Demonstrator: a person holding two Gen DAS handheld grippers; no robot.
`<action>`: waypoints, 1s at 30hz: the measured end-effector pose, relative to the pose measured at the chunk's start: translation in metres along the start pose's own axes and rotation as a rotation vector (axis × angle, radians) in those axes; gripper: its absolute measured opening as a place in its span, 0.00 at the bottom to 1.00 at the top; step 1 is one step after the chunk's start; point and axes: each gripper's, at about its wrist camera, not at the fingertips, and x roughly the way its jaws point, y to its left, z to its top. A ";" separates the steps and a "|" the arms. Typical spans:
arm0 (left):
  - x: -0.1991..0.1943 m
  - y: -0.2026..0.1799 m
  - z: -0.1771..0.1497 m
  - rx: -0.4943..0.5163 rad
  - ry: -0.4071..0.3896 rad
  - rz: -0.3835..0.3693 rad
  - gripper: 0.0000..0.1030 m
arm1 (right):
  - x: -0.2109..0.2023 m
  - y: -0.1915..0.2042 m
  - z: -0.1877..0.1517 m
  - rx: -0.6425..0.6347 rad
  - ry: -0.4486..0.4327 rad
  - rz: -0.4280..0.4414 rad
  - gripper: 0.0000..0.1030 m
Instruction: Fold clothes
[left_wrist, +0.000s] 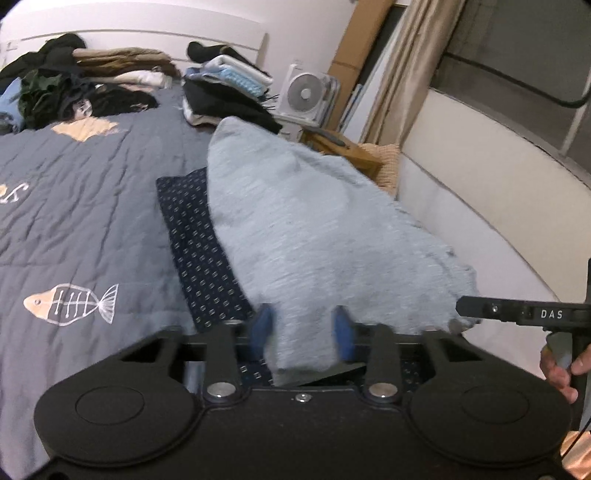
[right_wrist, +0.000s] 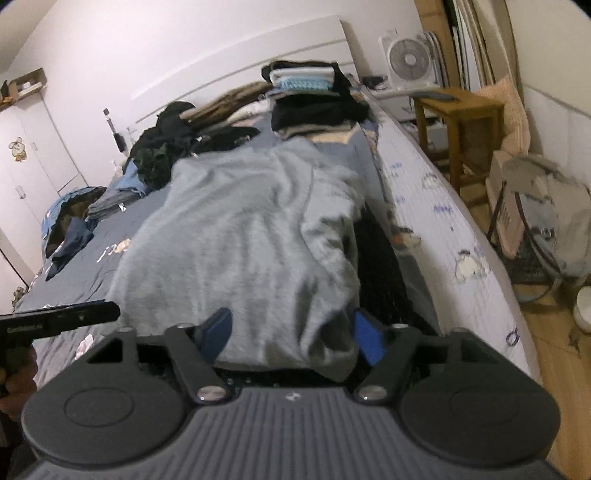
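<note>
A grey-blue quilted bedspread with stitched fish motifs (left_wrist: 74, 206) covers a bed that fills most of both views, backed by a white headboard (left_wrist: 147, 29) at the top. Along the far end lie a jumble of dark unfolded clothes (left_wrist: 55, 88) at upper left and a neat stack of folded garments (left_wrist: 229, 85) near the centre top. A white box fan (left_wrist: 306, 94) stands past the bed's corner, with beige curtains (left_wrist: 413, 55) at upper right.

The pale grey-blue knit garment (left_wrist: 314, 229) lies draped across the near part of the bed, over a navy cloth with small white dots (left_wrist: 199, 251) that shows at its left edge in the left wrist view.

Only the right wrist view shows the white wardrobe doors (right_wrist: 33, 158) at far left, the wooden stool (right_wrist: 458, 122), the wooden floor (right_wrist: 554, 350) and the bed's side printed with cartoon figures (right_wrist: 443, 229). Only the left wrist view shows the fish motifs clearly.

The left gripper (left_wrist: 304, 332) points down at the garment's near hem, its blue pads (left_wrist: 264, 325) set narrow and pinching a fold of the knit. The right gripper (right_wrist: 291, 334) sits lower right in that frame, held by a hand (left_wrist: 561, 365); its blue pads (right_wrist: 218, 332) stand at a middling width with a bunched hem between them, seemingly pressing it, though blur makes contact uncertain.
</note>
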 end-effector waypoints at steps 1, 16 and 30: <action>0.001 0.002 -0.002 -0.013 0.007 -0.008 0.16 | 0.003 -0.004 -0.002 0.023 0.021 -0.001 0.30; 0.005 0.013 -0.025 0.000 0.071 -0.038 0.07 | 0.008 -0.024 -0.008 -0.075 0.111 -0.012 0.14; -0.054 -0.043 0.009 0.135 0.006 0.104 1.00 | -0.070 0.018 0.016 -0.009 -0.055 -0.042 0.64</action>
